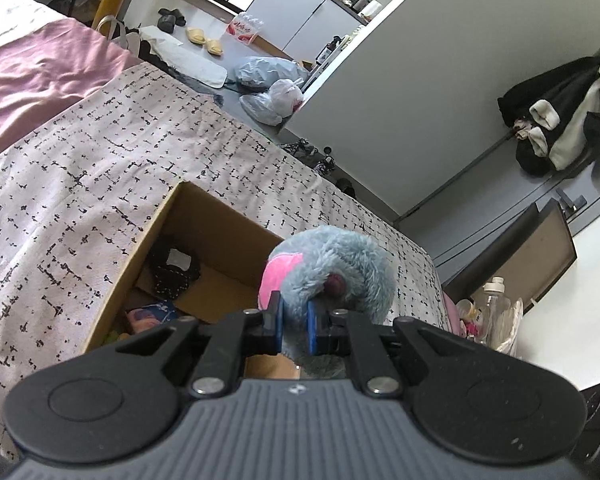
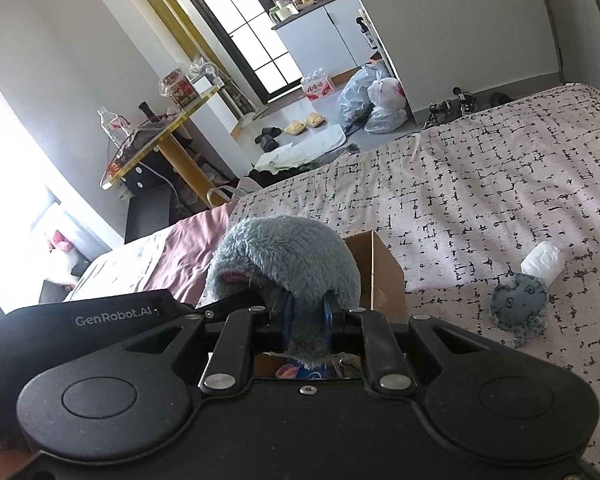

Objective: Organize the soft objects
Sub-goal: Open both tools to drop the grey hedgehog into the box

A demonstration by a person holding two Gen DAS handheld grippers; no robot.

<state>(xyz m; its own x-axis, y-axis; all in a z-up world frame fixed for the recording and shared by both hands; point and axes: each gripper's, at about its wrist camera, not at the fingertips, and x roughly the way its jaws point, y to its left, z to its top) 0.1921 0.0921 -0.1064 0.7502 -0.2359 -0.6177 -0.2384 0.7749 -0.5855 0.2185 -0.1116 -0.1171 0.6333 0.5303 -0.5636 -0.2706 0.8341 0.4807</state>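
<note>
Both grippers hold one blue-grey plush toy with pink patches (image 1: 332, 264), seen also in the right wrist view (image 2: 284, 256), above an open cardboard box (image 1: 204, 216) on the bed. My left gripper (image 1: 294, 320) is shut on the plush. My right gripper (image 2: 306, 316) is shut on the plush too; the left gripper's body (image 2: 112, 316) shows beside it. The box (image 2: 384, 272) holds a black dotted cloth (image 1: 174, 272) and a pink and blue item (image 1: 148, 314). A small grey plush (image 2: 520, 304) and a white rolled item (image 2: 542, 264) lie on the bedspread to the right.
The bed has a pink-white patterned spread (image 1: 80, 168) and a mauve sheet (image 1: 32, 80). Beyond it are plastic bags (image 2: 372, 96), slippers (image 2: 304, 124), a yellow-legged glass table (image 2: 156, 136) and hanging clothes (image 1: 560, 112). Bottles sit by the bed's corner (image 1: 492, 312).
</note>
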